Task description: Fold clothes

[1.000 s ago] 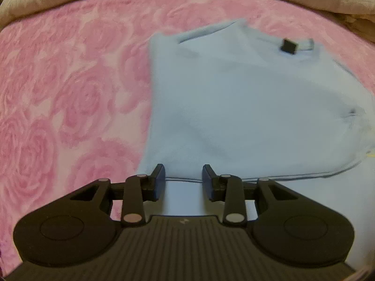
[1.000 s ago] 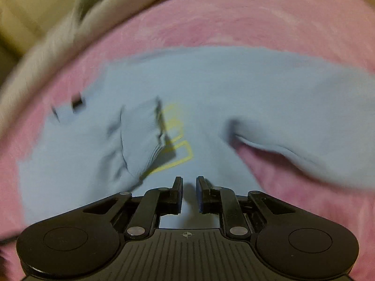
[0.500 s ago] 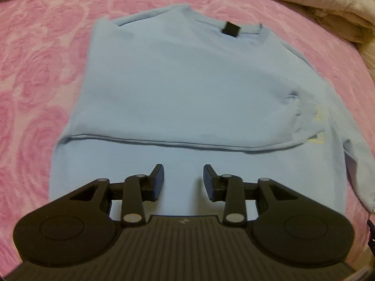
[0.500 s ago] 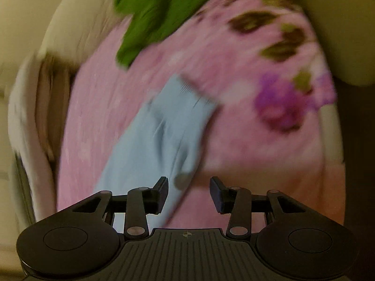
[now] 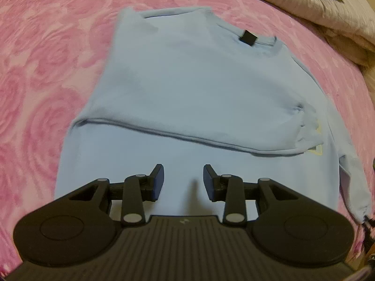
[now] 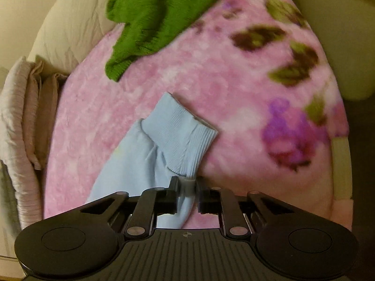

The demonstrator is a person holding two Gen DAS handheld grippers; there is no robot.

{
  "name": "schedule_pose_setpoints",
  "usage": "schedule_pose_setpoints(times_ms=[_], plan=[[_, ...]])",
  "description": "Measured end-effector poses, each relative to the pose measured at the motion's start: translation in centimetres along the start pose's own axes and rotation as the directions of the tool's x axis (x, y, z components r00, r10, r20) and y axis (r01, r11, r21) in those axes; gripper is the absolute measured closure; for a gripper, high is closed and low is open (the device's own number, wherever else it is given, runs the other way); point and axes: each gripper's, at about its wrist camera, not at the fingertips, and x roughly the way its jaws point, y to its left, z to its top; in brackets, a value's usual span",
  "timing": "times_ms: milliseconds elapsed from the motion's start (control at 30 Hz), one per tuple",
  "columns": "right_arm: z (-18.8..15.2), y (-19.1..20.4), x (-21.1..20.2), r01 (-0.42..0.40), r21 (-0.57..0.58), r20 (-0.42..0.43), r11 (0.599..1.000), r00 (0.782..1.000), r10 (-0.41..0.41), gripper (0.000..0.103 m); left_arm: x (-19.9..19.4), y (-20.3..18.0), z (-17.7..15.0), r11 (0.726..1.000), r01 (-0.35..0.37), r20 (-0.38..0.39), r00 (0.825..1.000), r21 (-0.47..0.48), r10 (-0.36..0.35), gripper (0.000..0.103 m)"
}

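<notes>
While the light blue sweatshirt [image 5: 194, 89] lies partly folded on the pink blanket [image 5: 46, 46], the left gripper [image 5: 183, 180] hovers over it, jaws apart and empty. The right gripper [image 6: 186, 188] is closing on the sleeve cuff [image 6: 182, 135] (fabric already pinched between its pads), near a green sweater [image 6: 152, 11].

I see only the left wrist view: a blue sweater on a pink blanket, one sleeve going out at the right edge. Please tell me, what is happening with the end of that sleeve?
Observer: The right gripper has the sleeve between its fingers, just behind the ribbed cuff, and its jaws are closing.
Operator: Is the cuff lifted or lying?
Observer: It lies flat on the blanket, beyond the fingertips.
Operator: Is anything else near it?
Observer: Yes, a green knit garment lies farther up the blanket, apart from the cuff.
</notes>
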Motion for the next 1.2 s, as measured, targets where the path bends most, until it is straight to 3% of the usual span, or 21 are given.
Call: schedule_pose_setpoints(times_ms=[67,100,133,167,233,300,367,467,500,533,567,633,733,767,900,967,1033,1100,1200], plan=[[-0.9,3.7,-1.5,-0.029,-0.158,0.072,0.987,0.997,0.041,0.091,-0.4,0.8,-0.2,1.0,-0.001,0.002,1.0,-0.017,0.001,0.071],[-1.6,5.9,-2.5,-0.045,-0.26,0.105,0.965,0.992,0.075,0.091,-0.6,1.2,-0.2,1.0,-0.004,0.004,1.0,-0.024,0.004,0.071],[-3.0,8.7,-3.9,-0.07,-0.406,0.126,0.911,0.983,0.131,0.091,-0.7,1.5,-0.4,0.999,-0.005,0.006,1.0,-0.031,0.005,0.071],[-5.0,11.3,-5.5,-0.098,-0.551,0.126,0.828,0.972,0.199,0.092,-0.8,1.8,-0.5,0.999,-0.005,0.005,1.0,-0.04,0.005,0.071],[-10.3,15.7,-8.6,-0.166,-0.794,0.057,0.585,0.937,0.343,0.094,-0.9,2.4,-0.8,0.998,-0.002,0.003,1.0,-0.061,0.002,0.071],[-15.7,17.8,-10.7,-0.234,-0.912,-0.078,0.337,0.906,0.416,0.093,-1.0,2.7,-1.1,0.997,0.008,-0.001,1.0,-0.083,-0.008,0.071],[-21.1,18.4,-11.2,-0.292,-0.949,-0.23,0.122,0.901,0.368,0.09,-0.9,2.8,-1.4,0.994,0.022,-0.01,1.0,-0.103,-0.023,0.071],[-27.2,17.1,-9.7,-0.334,-0.942,-0.336,-0.039,0.928,0.161,0.059,-0.8,2.6,-1.9,0.992,0.049,-0.024,0.998,-0.12,-0.052,0.07],[-28.7,16.5,-9.3,-0.354,-0.932,-0.361,-0.08,0.927,0.1,0.056,-0.7,2.4,-2.1,0.99,0.062,-0.028,0.997,-0.124,-0.066,0.07],[-29.2,15.7,-8.9,-0.371,-0.924,-0.377,-0.092,0.924,0.065,0.056,-0.5,2.2,-2.3,0.989,0.08,-0.034,0.996,-0.126,-0.085,0.07],[-29.1,15.1,-8.6,-0.38,-0.921,-0.384,-0.088,0.923,0.033,0.055,-0.3,1.8,-2.6,0.987,0.1,-0.042,0.994,-0.127,-0.106,0.069],[-28.0,14.0,-8.1,-0.384,-0.922,-0.384,-0.043,0.923,-0.016,0.054,0.6,0.5,-3.0,0.981,0.147,-0.062,0.986,-0.123,-0.156,0.069],[-24.7,13.2,-7.1,-0.329,-0.94,-0.336,0.091,0.939,-0.074,0.053,2.1,-2.0,-3.2,0.966,0.232,-0.091,0.966,-0.112,-0.243,0.069],[-23.0,13.1,-6.6,-0.299,-0.939,-0.317,0.169,0.944,-0.089,0.053,2.6,-2.9,-3.2,0.959,0.26,-0.1,0.957,-0.108,-0.271,0.068],[-15.9,12.3,-3.5,-0.134,-0.829,-0.267,0.543,0.948,-0.172,0.053,4.9,-6.5,-2.8,0.936,0.336,-0.117,0.931,-0.102,-0.346,0.065],[-12.7,11.3,-2.1,-0.059,-0.688,-0.282,0.723,0.94,-0.192,0.053,5.9,-8.0,-2.6,0.935,0.348,-0.124,0.927,-0.076,-0.355,0.065],[-10.1,10.0,-0.9,-0.027,-0.518,-0.325,0.855,0.931,-0.167,0.053,6.8,-9.2,-2.5,0.939,0.338,-0.123,0.931,-0.056,-0.343,0.064],[-8.4,9.1,-0.3,-0.017,-0.398,-0.347,0.917,0.928,-0.133,0.053,7.4,-10.3,-2.3,0.942,0.335,-0.114,0.935,-0.036,-0.337,0.059],[-7.7,9.4,0.2,-0.018,-0.389,-0.333,0.921,0.935,-0.123,0.053,7.6,-12.0,-2.0,0.947,0.319,-0.093,0.944,0.016,-0.317,0.052]])
